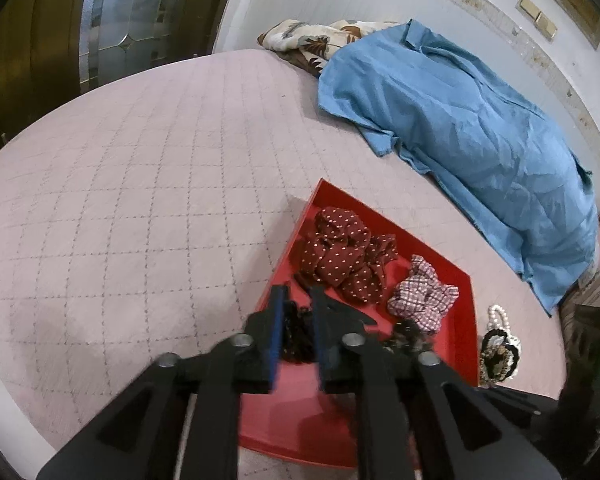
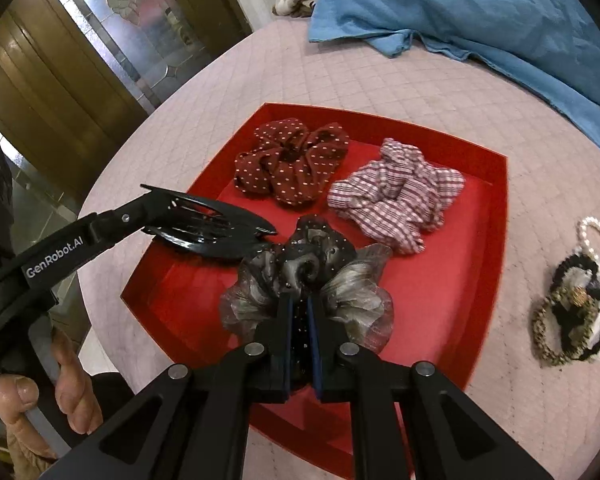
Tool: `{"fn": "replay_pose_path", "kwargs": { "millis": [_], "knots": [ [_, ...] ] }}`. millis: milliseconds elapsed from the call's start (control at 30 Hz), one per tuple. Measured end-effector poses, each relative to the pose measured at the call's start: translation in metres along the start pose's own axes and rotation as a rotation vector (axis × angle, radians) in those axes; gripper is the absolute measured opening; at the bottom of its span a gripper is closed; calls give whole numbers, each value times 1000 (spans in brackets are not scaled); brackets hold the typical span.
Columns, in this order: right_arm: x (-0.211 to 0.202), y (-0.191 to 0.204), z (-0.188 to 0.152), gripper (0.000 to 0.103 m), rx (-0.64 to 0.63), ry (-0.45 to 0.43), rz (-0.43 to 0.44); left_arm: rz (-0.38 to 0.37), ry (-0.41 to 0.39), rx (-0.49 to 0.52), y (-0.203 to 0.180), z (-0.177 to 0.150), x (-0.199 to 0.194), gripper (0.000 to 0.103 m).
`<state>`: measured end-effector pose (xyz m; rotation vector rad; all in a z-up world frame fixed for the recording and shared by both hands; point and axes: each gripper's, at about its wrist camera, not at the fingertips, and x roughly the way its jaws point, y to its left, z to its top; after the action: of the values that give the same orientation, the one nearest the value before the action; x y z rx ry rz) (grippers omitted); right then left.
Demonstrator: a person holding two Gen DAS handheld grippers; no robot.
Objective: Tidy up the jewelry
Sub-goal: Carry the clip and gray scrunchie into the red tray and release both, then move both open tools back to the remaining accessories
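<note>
Left claw (image 1: 296, 300): narrowly parted around a black hair claw clip (image 2: 216, 228), gripping it over the tray's 9 o'clock side.
Right claw (image 2: 299, 308): closed tight on a sheer black-and-grey scrunchie (image 2: 312, 276), held just above the tray floor at its 6 o'clock part.
Red tray (image 2: 496, 208): lies on the pink quilted bed (image 1: 140, 184).
Dotted maroon scrunchie (image 2: 292, 160): in the tray at 12 o'clock.
Pink plaid scrunchie (image 2: 396, 196): in the tray at 2 o'clock, just beside the maroon one.
Loose pile (image 2: 576, 312): pearl band, black, white and leopard hair ties, on the bed at 3 o'clock of the tray, apart from it.
Blue cloth (image 1: 460, 128): spread on the bed beyond the tray, at 1 o'clock.
Hand (image 2: 48, 396): bare fingers wrap the left tool's handle.
</note>
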<state>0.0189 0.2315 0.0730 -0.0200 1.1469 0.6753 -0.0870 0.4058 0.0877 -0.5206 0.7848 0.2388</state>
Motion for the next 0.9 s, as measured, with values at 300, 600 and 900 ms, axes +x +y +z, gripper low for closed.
{"fn": "replay_pose_path", "kwargs": {
  "millis": [300, 600, 900],
  "knots": [
    [-3, 22, -7, 33, -79, -3, 21, -55, -84, -50, 0, 2, -50, 60],
    [-38, 31, -24, 46, -105, -48, 69, 1, -106, -42, -10, -13, -82, 61],
    [-93, -29, -68, 57, -1, -106, 41, 30, -89, 68, -50, -33, -93, 63]
  ]
}}
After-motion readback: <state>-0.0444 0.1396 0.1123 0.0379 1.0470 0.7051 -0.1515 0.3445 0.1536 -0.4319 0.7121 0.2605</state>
